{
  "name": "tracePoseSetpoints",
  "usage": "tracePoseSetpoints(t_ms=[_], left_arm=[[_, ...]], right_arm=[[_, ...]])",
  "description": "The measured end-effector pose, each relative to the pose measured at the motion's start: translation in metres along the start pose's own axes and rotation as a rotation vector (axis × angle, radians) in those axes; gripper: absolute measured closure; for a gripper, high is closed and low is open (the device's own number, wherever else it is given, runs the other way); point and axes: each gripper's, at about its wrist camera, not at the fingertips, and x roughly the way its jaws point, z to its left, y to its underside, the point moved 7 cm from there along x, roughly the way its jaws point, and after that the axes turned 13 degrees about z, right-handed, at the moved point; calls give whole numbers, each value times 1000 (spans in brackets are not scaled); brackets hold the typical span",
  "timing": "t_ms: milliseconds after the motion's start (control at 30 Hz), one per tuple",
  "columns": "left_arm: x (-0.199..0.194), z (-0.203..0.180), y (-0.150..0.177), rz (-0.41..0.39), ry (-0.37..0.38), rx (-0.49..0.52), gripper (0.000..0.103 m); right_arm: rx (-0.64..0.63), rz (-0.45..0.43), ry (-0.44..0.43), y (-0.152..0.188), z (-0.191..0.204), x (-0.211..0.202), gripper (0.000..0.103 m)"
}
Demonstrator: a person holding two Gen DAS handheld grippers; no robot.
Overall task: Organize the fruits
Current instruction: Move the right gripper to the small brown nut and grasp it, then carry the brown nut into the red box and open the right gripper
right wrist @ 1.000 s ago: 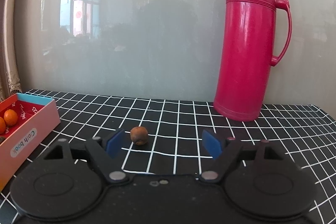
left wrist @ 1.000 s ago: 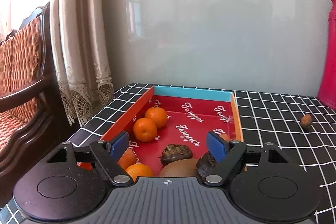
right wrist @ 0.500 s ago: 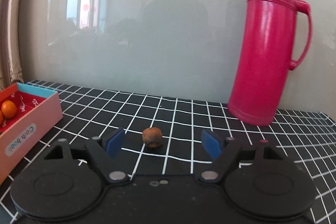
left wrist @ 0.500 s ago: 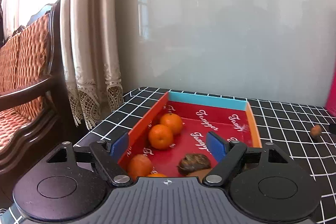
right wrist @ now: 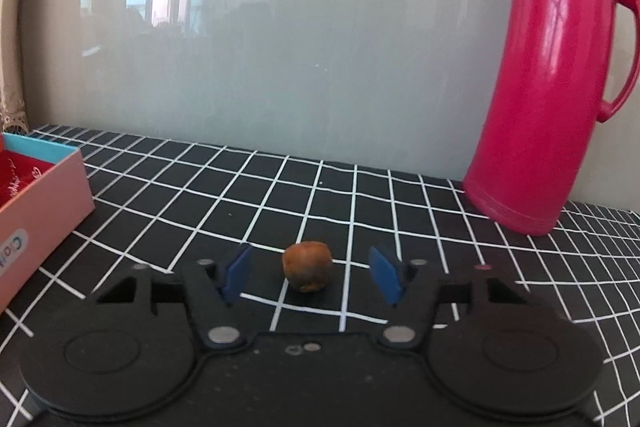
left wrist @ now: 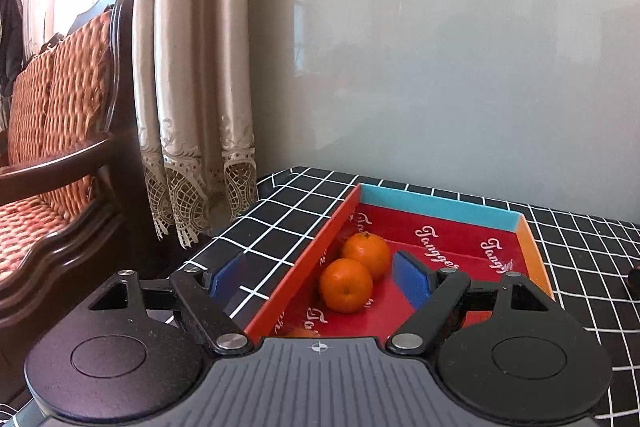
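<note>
A small brown fruit (right wrist: 307, 266) lies alone on the black checked cloth of the desk (right wrist: 400, 211), out in the open part between the box (right wrist: 38, 199) at the left edge and the pink flask (right wrist: 548, 75) standing toward the far right corner against the wall. The right tool (right wrist: 312, 273) sits low over the cloth with its blue pads (right wrist: 239, 273) wide apart, one on each side of the fruit, neither touching it. It grips nothing.

The fruit looks round, rough-skinned and a little wrinkled, probably light and somewhat soft, so it should need only a gentle squeeze. Being round, it may roll away if one pad reaches it first; the safest hold seems to be across its widest middle, pads level and closing evenly from both sides. The dull skin should give the pads decent friction.

The left tool (left wrist: 320, 277) hangs above the near end of the box (left wrist: 440, 209), which lies close to the desk's left edge beside the curtain (left wrist: 192, 67). Its pads are also spread apart and hold nothing. Two oranges (left wrist: 356, 267) rest touching each other on the red floor of the box, near its left wall; a sliver of another orange fruit shows just behind the tool's body. The oranges look firm and smooth, heavier than the brown fruit.

The brown fruit appears to be what remains to go into the box.
</note>
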Motion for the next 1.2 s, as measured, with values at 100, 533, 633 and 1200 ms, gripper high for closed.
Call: tracePoseSetpoints(t_ms=[100, 533, 633, 1200], left_arm=[[1, -1, -3, -4, 6, 1, 23], [9, 9, 0, 20, -11, -6, 23], [8, 11, 1, 24, -10, -8, 23], [-13, 25, 1, -1, -9, -5, 23]], right_arm=[[-3, 18, 11, -1, 0, 7, 57], [-6, 36, -2, -1, 2, 10, 75], [-6, 25, -6, -3, 3, 4, 75], [-36, -54, -39, -15, 27, -49, 75]])
